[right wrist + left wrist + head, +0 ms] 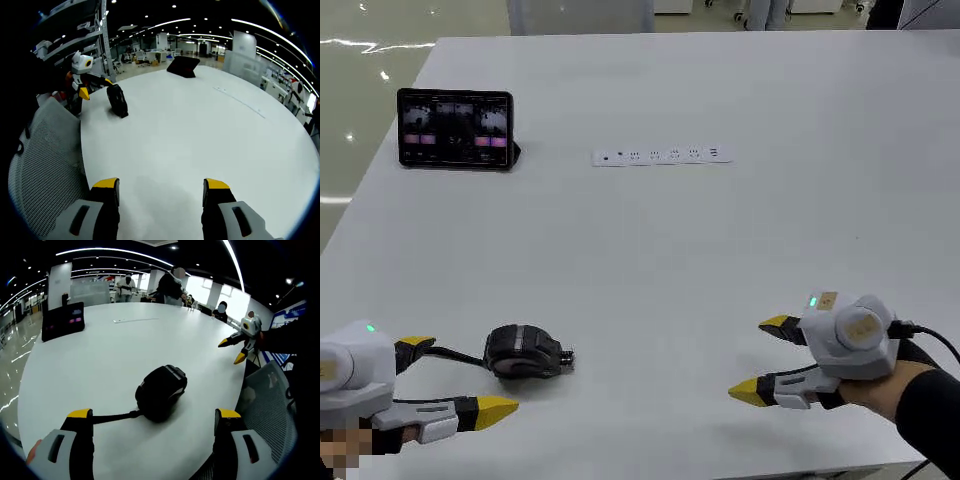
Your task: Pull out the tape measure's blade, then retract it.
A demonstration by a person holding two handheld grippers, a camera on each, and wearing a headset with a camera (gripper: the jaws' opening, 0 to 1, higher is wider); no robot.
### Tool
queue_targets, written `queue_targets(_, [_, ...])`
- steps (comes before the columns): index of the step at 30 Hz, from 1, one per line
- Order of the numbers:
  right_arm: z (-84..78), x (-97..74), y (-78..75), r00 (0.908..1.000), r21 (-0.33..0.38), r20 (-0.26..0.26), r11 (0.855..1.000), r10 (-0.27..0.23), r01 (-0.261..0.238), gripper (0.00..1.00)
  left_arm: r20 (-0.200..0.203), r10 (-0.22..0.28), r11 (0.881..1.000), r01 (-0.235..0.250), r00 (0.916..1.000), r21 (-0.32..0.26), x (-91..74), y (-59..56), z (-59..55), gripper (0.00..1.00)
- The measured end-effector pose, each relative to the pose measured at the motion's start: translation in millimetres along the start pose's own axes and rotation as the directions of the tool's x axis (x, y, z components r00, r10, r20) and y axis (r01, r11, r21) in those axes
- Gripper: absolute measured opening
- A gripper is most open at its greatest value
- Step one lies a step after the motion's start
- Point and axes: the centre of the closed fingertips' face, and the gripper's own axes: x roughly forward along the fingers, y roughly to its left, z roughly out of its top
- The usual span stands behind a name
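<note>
- Holding its two yellow-tipped jaws wide apart, the left gripper (pixel 460 375) sits in the lower left of the head view and points right, low over the table (pixel 720 250).
- The black tape measure (pixel 525 352) lies on the table just in front of those open jaws. Nothing grips it.
- A thin black strap (pixel 455 353) runs from the tape measure back to one jaw tip.
- The right gripper (pixel 755 357) is in the lower right and points left. Its jaws are open too, with only bare table between them.
- The two grippers are well apart, with lots of free white table between them.
- Both are close to the near table edge at the bottom of the head view.
- A dark tablet (pixel 455 129) stands in the upper left, and a white power strip (pixel 660 155) lies in the upper middle.
- A shiny floor (pixel 380 50) shows past the far corner.
- A grey mesh chair (pixel 45 165) is beside the table in the right gripper view.
</note>
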Motion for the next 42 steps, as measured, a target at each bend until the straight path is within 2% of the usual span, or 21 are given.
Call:
queue_targets(4, [-10.7, -10.0, -7.3, 0.9994, 0.01, -0.023, 1.0, -0.025, 0.025, 0.73, -0.006, -0.001, 1.0, 0.001, 1.0, 0.017, -5.8, 1.3, -3.5, 0.99])
queue_targets(6, [-13.1, -17.2, -10.8, 0.9993, 0.033, -0.016, 0.999, -0.033, 0.033, 0.74, -0.012, 0.006, 1.0, -0.006, 0.9999, 0.03, -7.8, 1.6, -6.2, 0.99])
queue_targets(11, [-21.7, -33.1, -18.2, 0.9984, 0.051, -0.009, 0.997, -0.057, 0.057, 0.87, -0.025, 0.009, 0.999, -0.009, 0.9996, 0.032, -11.3, 2.9, -12.3, 0.99])
queue_targets(14, [-28.2, -42.3, -21.8, 0.9973, 0.048, -0.012, 0.996, -0.072, 0.073, 0.91, -0.022, 0.017, 0.999, -0.016, 0.9996, 0.028, -15.5, 5.4, -11.4, 0.99])
queue_targets(18, [-36.7, -53.0, -21.3, 0.9984, 0.058, 0.001, 0.997, -0.056, 0.056, 0.98, -0.014, 0.034, 0.999, -0.034, 0.9993, 0.032, -21.4, 8.6, -7.5, 0.99])
queue_targets(22, [-42.7, -62.9, -23.3, 0.9979, 0.057, 0.014, 0.996, -0.064, 0.063, 0.99, -0.018, 0.033, 0.999, -0.032, 0.9993, 0.042, -23.2, 8.2, -7.6, 0.99])
queue_targets(28, [-53.8, -75.6, -33.2, 0.9962, 0.057, 0.004, 0.995, -0.087, 0.086, 0.99, -0.025, 0.026, 0.998, -0.025, 0.9994, 0.052, -23.7, 7.4, -8.3, 0.99])
queue_targets(32, [-55.5, -81.4, -33.2, 0.9952, 0.064, -0.003, 0.993, -0.098, 0.098, 0.99, -0.034, 0.004, 0.999, -0.002, 0.9994, 0.053, -22.8, 2.8, -8.4, 0.99])
queue_targets(33, [-57.6, -82.1, -34.1, 0.9951, 0.071, -0.001, 0.993, -0.099, 0.099, 0.99, -0.045, -0.001, 0.998, 0.004, 0.999, 0.066, -22.3, 0.8, -9.8, 0.98])
queue_targets(34, [-59.0, -82.2, -34.0, 0.9951, 0.074, -0.002, 0.992, -0.098, 0.098, 0.99, -0.037, 0.014, 0.995, -0.01, 0.9992, 0.102, -21.6, 3.1, -8.1, 0.99])
queue_targets(36, [-63.1, -81.7, -33.1, 0.9955, 0.072, -0.012, 0.993, -0.094, 0.095, 0.99, -0.048, 0.0, 0.997, 0.004, 0.9989, 0.076, -21.6, 0.4, -10.4, 0.99])
queue_targets(42, [-61.7, -83.9, -29.0, 0.9957, 0.077, -0.014, 0.993, -0.091, 0.092, 0.99, -0.045, 0.012, 0.997, -0.008, 0.9989, 0.081, -23.1, 2.7, -9.7, 0.99])
